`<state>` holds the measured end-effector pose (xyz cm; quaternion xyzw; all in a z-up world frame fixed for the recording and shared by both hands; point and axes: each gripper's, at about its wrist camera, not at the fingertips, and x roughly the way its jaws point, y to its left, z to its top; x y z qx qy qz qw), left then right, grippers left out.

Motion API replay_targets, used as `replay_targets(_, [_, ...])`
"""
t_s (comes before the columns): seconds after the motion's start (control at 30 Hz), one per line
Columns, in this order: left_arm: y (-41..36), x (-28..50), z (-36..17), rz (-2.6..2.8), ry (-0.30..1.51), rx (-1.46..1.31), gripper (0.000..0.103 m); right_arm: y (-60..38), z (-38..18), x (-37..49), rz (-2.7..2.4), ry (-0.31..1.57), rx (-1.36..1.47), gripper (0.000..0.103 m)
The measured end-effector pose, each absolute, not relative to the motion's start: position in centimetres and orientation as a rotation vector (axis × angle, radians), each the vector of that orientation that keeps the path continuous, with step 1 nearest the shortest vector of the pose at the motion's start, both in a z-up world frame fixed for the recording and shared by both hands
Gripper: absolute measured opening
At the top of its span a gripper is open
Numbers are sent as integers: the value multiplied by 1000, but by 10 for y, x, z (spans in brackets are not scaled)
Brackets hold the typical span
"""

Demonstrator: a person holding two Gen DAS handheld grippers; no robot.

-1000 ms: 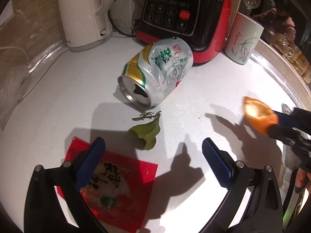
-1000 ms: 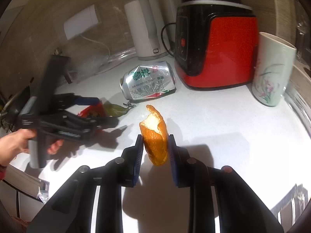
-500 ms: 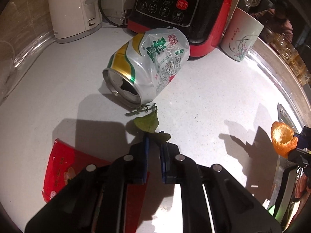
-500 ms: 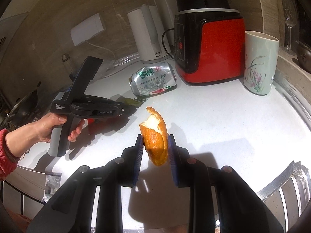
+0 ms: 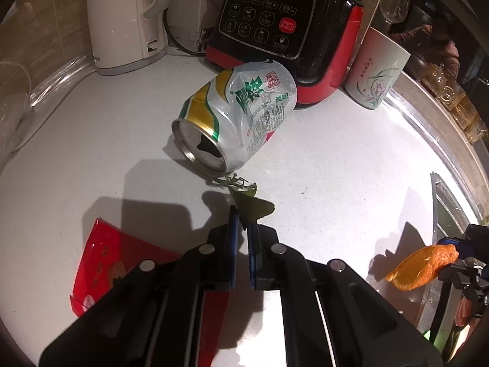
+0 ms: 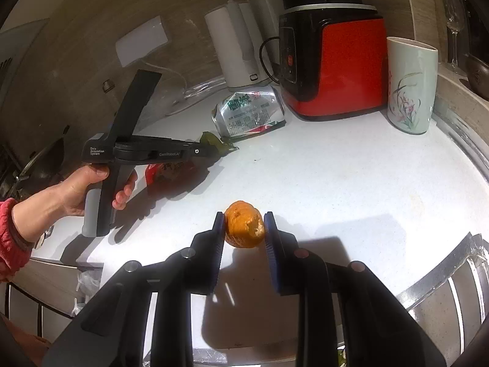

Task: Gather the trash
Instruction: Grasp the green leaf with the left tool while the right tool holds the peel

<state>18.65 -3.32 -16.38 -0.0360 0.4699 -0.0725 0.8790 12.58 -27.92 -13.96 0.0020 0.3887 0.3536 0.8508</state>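
Observation:
A green leaf (image 5: 258, 208) lies on the white counter (image 5: 336, 168) just in front of a crushed drink can (image 5: 238, 122). My left gripper (image 5: 241, 215) has the leaf between its pads, and its jaws are closing on it. A red wrapper (image 5: 104, 263) lies flat under the left finger. My right gripper (image 6: 244, 218) is shut on a piece of orange peel (image 6: 244, 224), held above the counter. The right wrist view also shows the left gripper (image 6: 211, 150) at the leaf (image 6: 214, 140), next to the can (image 6: 249, 111).
A red and black cooker (image 5: 290, 30), a white kettle (image 5: 122, 21) and a flowered cup (image 5: 376, 70) stand behind the can. A hand (image 6: 79, 189) with a red sleeve holds the left gripper. The counter's metal edge (image 6: 434, 287) runs at the right.
The left gripper's jaws went from wide open to closed around the leaf. The right gripper shifted with the orange peel, which now shows its rounded side.

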Motion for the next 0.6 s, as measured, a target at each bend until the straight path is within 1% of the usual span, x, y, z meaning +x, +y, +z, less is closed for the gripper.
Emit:
replay_targets(0.07, [-32, 187, -166, -132, 997, -77, 7, -278, -140, 123, 747, 819, 1, 26])
replay_targets(0.13, [-32, 187, -167, -102, 1000, -65, 15, -278, -141, 121, 748, 819, 2, 26])
replay_targets(0.2, [-30, 186, -166, -59, 984, -57, 57, -277, -141, 120, 750, 822, 6, 26])
replay_targets(0.23, [-29, 185, -165, -35, 967, -48, 62, -277, -142, 120, 749, 822, 5, 26])
replay_targets(0.27, [-29, 186, -164, -22, 955, -44, 64, -276, -142, 120, 750, 823, 4, 26])
replay_targets(0.37, [-27, 191, -166, -33, 972, -67, 64, -273, -142, 121, 745, 828, -8, 26])
replay_targets(0.43, [-28, 191, -168, -39, 982, -68, 60, -273, -143, 121, 746, 831, -12, 26])
replay_targets(0.53, [-33, 190, -172, -38, 991, -39, 58, -273, -145, 120, 746, 839, -17, 26])
replay_targets(0.57, [-35, 190, -173, -36, 987, -24, 56, -273, -146, 120, 744, 843, -19, 26])
replay_targets(0.6, [-37, 190, -174, -32, 983, -6, 52, -273, -147, 120, 744, 845, -19, 26])
